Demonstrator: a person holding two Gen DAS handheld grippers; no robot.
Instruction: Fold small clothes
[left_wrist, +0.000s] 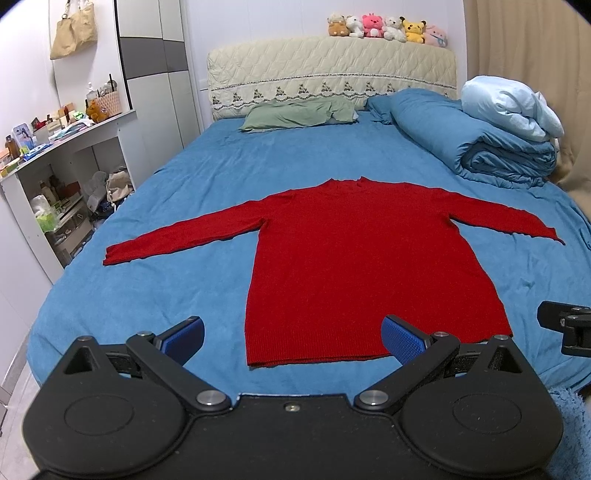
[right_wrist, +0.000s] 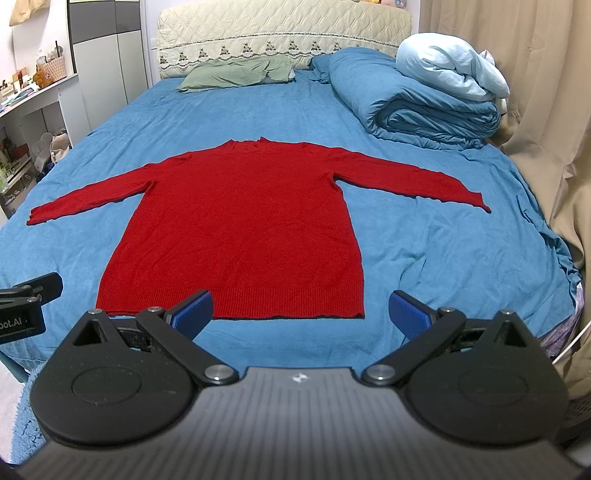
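Observation:
A red long-sleeved sweater (left_wrist: 354, 258) lies flat on the blue bed sheet (left_wrist: 155, 295), sleeves spread to both sides, hem toward me. It also shows in the right wrist view (right_wrist: 240, 229). My left gripper (left_wrist: 293, 338) is open and empty, hovering at the near edge just short of the hem. My right gripper (right_wrist: 301, 312) is open and empty, also just short of the hem, toward its right part. Each gripper's edge shows in the other's view: the right gripper (left_wrist: 565, 325) and the left gripper (right_wrist: 26, 302).
A rolled blue duvet (left_wrist: 480, 144) with a pale blue blanket (left_wrist: 513, 107) sits at the back right. A green pillow (left_wrist: 299, 114) lies by the headboard (left_wrist: 332, 74). A cluttered white shelf unit (left_wrist: 55, 173) stands left of the bed. Beige curtains (right_wrist: 546, 110) hang on the right.

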